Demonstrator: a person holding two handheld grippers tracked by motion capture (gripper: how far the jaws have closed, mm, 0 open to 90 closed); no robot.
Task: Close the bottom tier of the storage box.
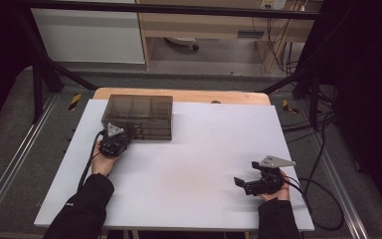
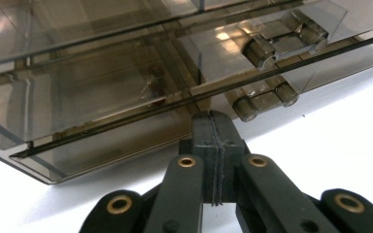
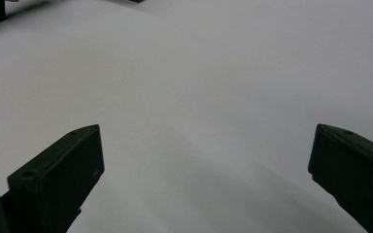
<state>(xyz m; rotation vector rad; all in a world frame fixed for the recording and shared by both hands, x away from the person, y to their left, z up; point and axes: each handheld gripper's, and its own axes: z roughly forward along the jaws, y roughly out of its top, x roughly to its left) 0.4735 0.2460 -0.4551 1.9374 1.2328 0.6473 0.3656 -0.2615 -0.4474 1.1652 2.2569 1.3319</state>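
White board is covering the table [image 1: 189, 174], and nearest the person's side two dark sleeves are coming in from the bottom edge of the high view. On the near right, the right hand-held gripper [image 1: 246, 180] is resting low over the bare surface, pointing toward the middle of the table, with a grey three-cornered plate riding on top and a cable trailing off to the right. In the right gripper view its two black jaws are standing spread wide, with nothing but the white surface between them.

Farther in, on the left, the left hand-held gripper [image 1: 113, 141] is sitting at the near edge of a smoky brown see-through plastic box [image 1: 138, 116], its own grey plate facing up. In the left gripper view this left hand-held gripper [image 2: 212, 127] is showing its jaws pressed flat together, gripping nothing, with the tips just at the box's [image 2: 102, 92] front edge, right where the lid is meeting the base; whether they are actually touching it I cannot tell. Two clear latches are lying just to the right of the tips.

The box is lying closed on the far left part of the table, its dividers showing faintly through the lid. Beyond it, a wooden strip is edging the back of the table.
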